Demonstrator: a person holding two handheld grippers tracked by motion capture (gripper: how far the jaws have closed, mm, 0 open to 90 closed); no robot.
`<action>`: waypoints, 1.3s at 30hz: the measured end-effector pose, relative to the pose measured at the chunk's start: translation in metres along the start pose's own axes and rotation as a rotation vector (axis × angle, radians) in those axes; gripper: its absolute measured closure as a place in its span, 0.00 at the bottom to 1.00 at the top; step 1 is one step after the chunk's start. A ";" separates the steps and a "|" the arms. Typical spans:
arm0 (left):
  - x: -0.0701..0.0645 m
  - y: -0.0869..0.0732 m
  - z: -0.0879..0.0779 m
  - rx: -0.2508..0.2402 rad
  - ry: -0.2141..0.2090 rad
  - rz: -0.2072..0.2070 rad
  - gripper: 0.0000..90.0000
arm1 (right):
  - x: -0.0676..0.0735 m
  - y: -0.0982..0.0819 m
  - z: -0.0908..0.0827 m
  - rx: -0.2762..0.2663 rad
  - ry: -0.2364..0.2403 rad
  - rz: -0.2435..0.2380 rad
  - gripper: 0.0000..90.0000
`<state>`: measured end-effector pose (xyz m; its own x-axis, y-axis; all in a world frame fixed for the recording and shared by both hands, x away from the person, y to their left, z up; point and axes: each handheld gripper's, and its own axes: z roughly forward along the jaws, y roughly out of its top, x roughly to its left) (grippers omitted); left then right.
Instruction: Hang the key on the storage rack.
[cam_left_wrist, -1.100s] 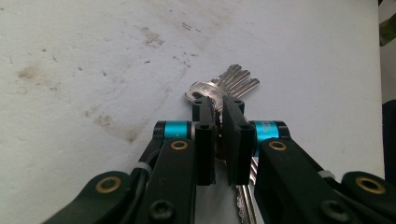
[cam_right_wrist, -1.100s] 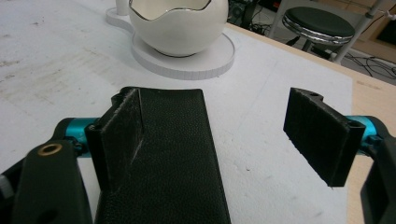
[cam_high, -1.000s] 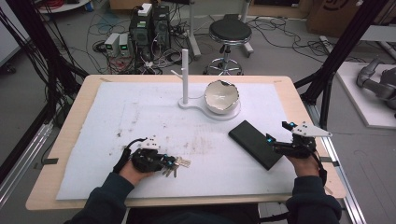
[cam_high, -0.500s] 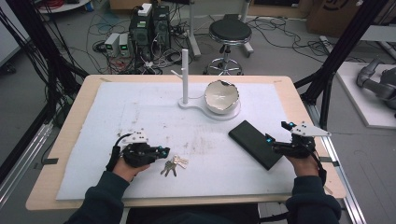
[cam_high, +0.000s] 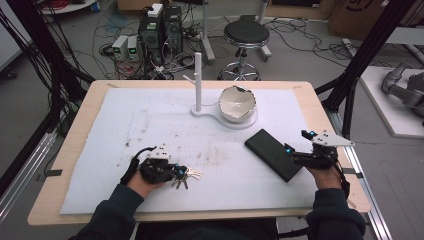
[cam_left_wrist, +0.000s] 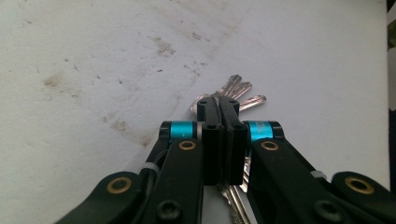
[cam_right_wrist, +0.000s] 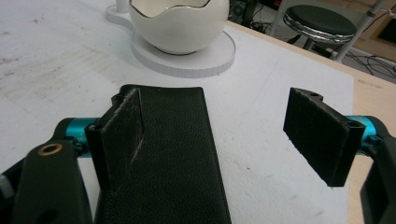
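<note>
Mat (cam_high: 165, 125) stained white | table (cam_high: 320, 107) wooden | floor (cam_high: 100, 30) cable-strewn

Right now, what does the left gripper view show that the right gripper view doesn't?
Left gripper view: left gripper with jaws shut on a bunch of keys, on stained matting.
Right gripper view: right gripper with jaws open, straddling one end of a black leather case; behind it a white egg-shaped bowl on a white base, and a stool.
Shared: the white table mat.
</note>
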<state>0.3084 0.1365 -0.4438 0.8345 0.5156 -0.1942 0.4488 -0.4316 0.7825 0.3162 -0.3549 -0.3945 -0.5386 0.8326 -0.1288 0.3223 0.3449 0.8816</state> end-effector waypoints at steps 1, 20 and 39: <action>0.001 0.000 -0.002 -0.013 -0.005 -0.006 0.98 | 0.000 0.000 0.000 0.001 0.003 0.001 0.23; 0.016 0.027 -0.048 -0.331 0.013 -0.008 0.98 | 0.001 0.000 0.001 0.003 0.004 0.001 0.23; 0.064 0.148 -0.064 -0.418 0.109 0.056 0.98 | 0.000 0.004 0.004 -0.011 0.013 -0.002 0.23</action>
<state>0.4077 0.1532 -0.3025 0.8052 0.5847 -0.0991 0.2175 -0.1356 0.9666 0.3204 -0.3519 -0.3929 -0.5493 0.8262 -0.1250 0.3128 0.3420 0.8861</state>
